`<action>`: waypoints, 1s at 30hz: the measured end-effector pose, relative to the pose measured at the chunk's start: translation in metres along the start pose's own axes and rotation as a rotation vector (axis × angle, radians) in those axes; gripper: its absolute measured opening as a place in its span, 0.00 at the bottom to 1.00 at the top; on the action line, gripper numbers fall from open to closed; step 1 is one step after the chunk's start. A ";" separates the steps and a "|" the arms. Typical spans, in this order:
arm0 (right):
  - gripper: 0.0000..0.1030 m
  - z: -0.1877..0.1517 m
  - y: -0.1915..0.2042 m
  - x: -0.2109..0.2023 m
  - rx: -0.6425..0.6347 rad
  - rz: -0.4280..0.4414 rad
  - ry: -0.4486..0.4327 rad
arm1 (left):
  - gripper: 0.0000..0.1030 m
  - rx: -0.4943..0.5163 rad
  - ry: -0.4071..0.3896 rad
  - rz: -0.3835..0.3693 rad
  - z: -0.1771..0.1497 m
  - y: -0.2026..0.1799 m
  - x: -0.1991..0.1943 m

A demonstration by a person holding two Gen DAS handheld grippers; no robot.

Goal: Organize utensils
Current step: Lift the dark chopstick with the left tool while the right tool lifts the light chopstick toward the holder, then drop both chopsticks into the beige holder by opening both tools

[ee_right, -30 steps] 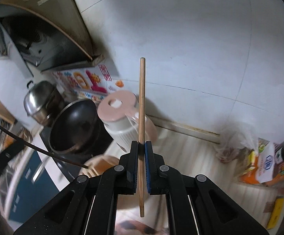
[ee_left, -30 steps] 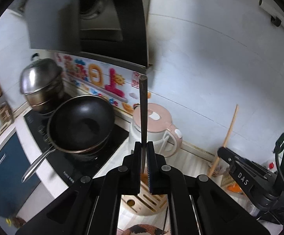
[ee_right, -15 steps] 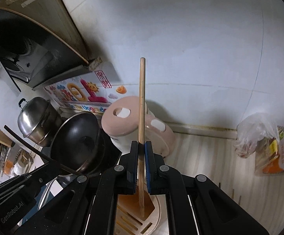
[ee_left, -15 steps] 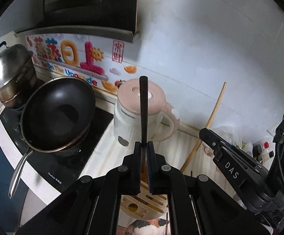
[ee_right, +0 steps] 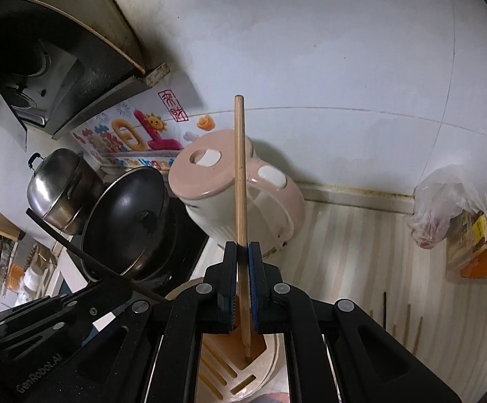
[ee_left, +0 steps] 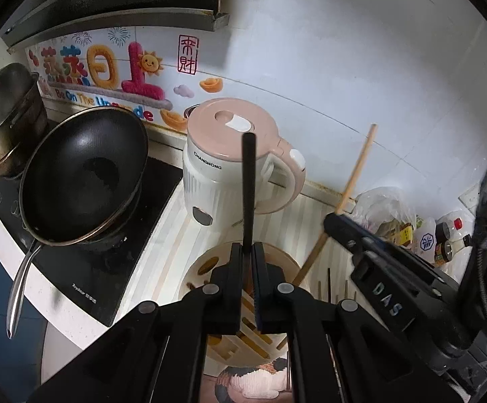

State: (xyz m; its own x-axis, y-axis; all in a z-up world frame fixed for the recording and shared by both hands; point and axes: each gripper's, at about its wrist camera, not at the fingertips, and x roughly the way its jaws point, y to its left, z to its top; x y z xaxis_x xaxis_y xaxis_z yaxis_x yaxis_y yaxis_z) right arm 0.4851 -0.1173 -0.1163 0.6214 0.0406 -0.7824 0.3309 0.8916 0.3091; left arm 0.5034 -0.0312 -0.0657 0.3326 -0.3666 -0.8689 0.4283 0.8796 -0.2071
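My left gripper (ee_left: 248,252) is shut on a black chopstick (ee_left: 248,181) that stands upright between its jaws, above a round cream utensil holder (ee_left: 206,265) with slots. My right gripper (ee_right: 242,252) is shut on a wooden chopstick (ee_right: 240,168), whose lower tip sits inside the holder's large opening (ee_right: 248,352). The wooden chopstick (ee_left: 354,181) and the right gripper (ee_left: 377,268) show at the right of the left wrist view. The black chopstick (ee_right: 85,255) and the left gripper (ee_right: 58,319) show at the lower left of the right wrist view.
A pink and cream kettle (ee_left: 240,164) stands just behind the holder. A black wok (ee_left: 82,171) sits on the induction hob (ee_left: 85,268), with a steel pot (ee_left: 5,114) behind it. More chopsticks (ee_right: 401,319), a plastic bag (ee_right: 444,201) and bottles (ee_left: 444,235) are to the right.
Both grippers have lowered toward the holder with their chopsticks. The wooden chopstick's tip has gone down into the holder's large opening. The kettle and holder now look closer.
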 end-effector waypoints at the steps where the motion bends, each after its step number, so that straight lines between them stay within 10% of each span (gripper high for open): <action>1: 0.07 -0.001 0.000 0.003 -0.005 0.019 0.020 | 0.05 -0.006 0.004 0.005 -0.001 0.000 -0.002; 5: 0.12 -0.008 -0.002 0.010 -0.004 0.090 0.106 | 0.11 -0.021 -0.019 0.001 -0.002 0.002 -0.017; 7: 0.38 -0.011 -0.004 0.004 -0.003 0.095 0.108 | 0.41 -0.013 -0.056 0.041 -0.002 0.002 -0.026; 9: 0.44 -0.012 -0.010 -0.006 0.003 0.099 0.092 | 0.76 -0.017 -0.097 0.065 -0.003 0.005 -0.037; 15: 0.55 -0.017 -0.038 -0.047 0.030 0.030 0.021 | 0.98 -0.030 -0.181 0.116 -0.016 0.014 -0.049; 21: 0.80 -0.034 -0.081 -0.075 0.054 -0.032 -0.034 | 1.00 -0.051 -0.200 0.204 -0.048 0.008 -0.037; 30: 0.72 -0.079 -0.173 -0.055 0.075 -0.097 0.114 | 1.00 -0.100 -0.113 0.348 -0.126 -0.030 0.011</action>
State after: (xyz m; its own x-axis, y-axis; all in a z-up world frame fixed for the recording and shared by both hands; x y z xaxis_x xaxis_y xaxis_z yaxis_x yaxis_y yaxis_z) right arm 0.3381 -0.2382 -0.1695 0.5008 0.0105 -0.8655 0.4401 0.8579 0.2651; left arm 0.3885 -0.0235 -0.1251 0.5369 -0.0667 -0.8410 0.1908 0.9806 0.0440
